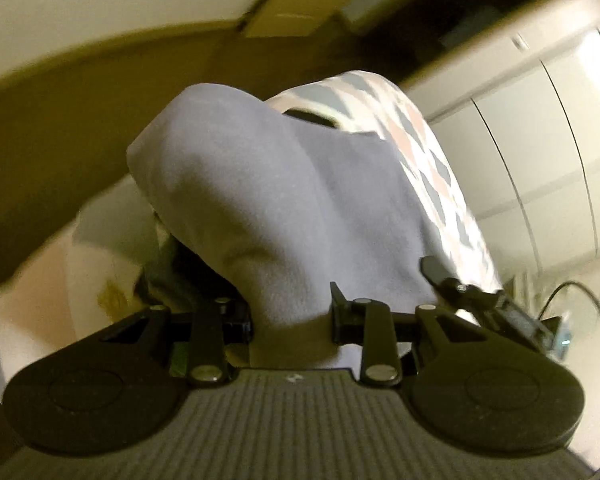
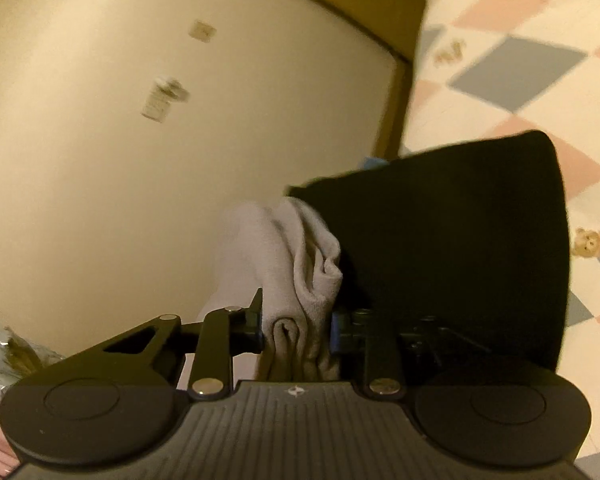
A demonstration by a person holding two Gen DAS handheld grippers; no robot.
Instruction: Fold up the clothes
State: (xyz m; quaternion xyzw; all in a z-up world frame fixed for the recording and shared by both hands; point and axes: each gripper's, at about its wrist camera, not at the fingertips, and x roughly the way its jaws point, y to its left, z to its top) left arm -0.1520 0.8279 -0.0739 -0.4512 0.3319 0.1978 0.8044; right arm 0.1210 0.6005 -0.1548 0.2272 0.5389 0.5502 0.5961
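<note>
Grey garment [image 1: 284, 208]: one piece, soft fleecy knit, held aloft between both tools above the checked bedsheet [image 2: 520, 64]. It drapes and bunches freely, so it likely weighs little and will sag wherever unsupported; best taken at edges or corners, pinched through bunched layers so it cannot slide out.

Left gripper [image 1: 291, 312]: jaws drawn in against a thick wad of the grey cloth, which bulges up over the fingers.

Right gripper [image 2: 298, 330]: jaws clamped on a pleated fold of the same cloth [image 2: 300, 264].

One black fabric piece [image 2: 460, 248] sits beside the right jaw; whether it is pinched too cannot be told.

Count: one grey garment, one black item, two grippers, one sheet. Pale wall [image 2: 140, 160] behind.
</note>
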